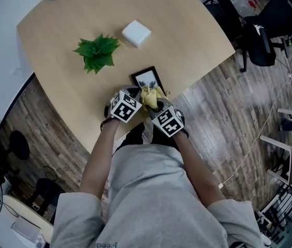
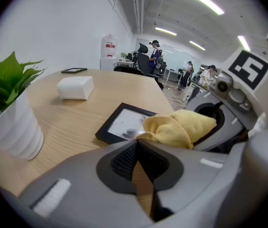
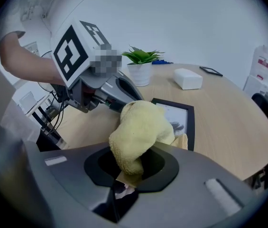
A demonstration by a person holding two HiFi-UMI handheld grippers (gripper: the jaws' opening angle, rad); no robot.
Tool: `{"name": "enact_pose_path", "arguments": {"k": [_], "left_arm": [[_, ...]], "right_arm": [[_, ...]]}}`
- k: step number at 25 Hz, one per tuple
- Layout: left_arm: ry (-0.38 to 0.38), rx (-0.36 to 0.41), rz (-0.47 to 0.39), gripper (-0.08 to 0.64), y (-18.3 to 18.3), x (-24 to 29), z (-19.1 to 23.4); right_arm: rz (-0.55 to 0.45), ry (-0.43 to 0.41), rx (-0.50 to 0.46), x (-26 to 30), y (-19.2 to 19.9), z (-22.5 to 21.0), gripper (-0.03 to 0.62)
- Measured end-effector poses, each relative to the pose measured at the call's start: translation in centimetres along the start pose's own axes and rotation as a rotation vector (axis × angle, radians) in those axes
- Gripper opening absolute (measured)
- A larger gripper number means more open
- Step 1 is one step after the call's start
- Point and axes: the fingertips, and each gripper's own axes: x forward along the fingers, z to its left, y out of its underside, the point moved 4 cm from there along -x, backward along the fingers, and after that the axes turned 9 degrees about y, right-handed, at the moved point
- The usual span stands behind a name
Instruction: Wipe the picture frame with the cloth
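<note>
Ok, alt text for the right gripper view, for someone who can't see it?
The right tool grips a bunched yellow cloth over the near edge of a black picture frame lying on a wooden table. The left tool is just left of it; a potted plant and white box stand beyond.

Overhead, two low close-ups — frame shared
</note>
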Motion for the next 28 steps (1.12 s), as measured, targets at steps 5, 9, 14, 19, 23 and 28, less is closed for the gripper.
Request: {"name": "enact_pose_path", "arguments": {"k": [5,9,14,19,23,28], "left_arm": [[0.013,0.012,0.002,0.052,0.1,-0.2,0.3],[0.024,0.018,0.002,0.052,-0.2,0.0,-0.2],[0.03,0.016,0.009,0.052,0.0,-0.1,0.1],[0.029,0.012,0.011,0.052,-0.1,0.0,0.0],[0.018,0.01,0.011,0.052,-0.1,0.0,0.1],[-0.019,-0.012,0.015,0.052,-0.1,0.1,-0.3]], "right_arm": [[0.0,0.025,0.015,-0.1,0.9,-1.1,0.055],[0.024,0.057,0.031,-0.8,1.7,-3.0,0.055],[0.045,0.088,0.032,-1.0,1.6,-5.0,0.055],[0.069,0.122,0.054,-1.5,2.3,-7.0,0.055],[0.083,0.15,0.056,-1.8,2.4,-8.3,0.055],[0.075,0.224,0.13,-3.6,3.0,-10.0,0.057]]}}
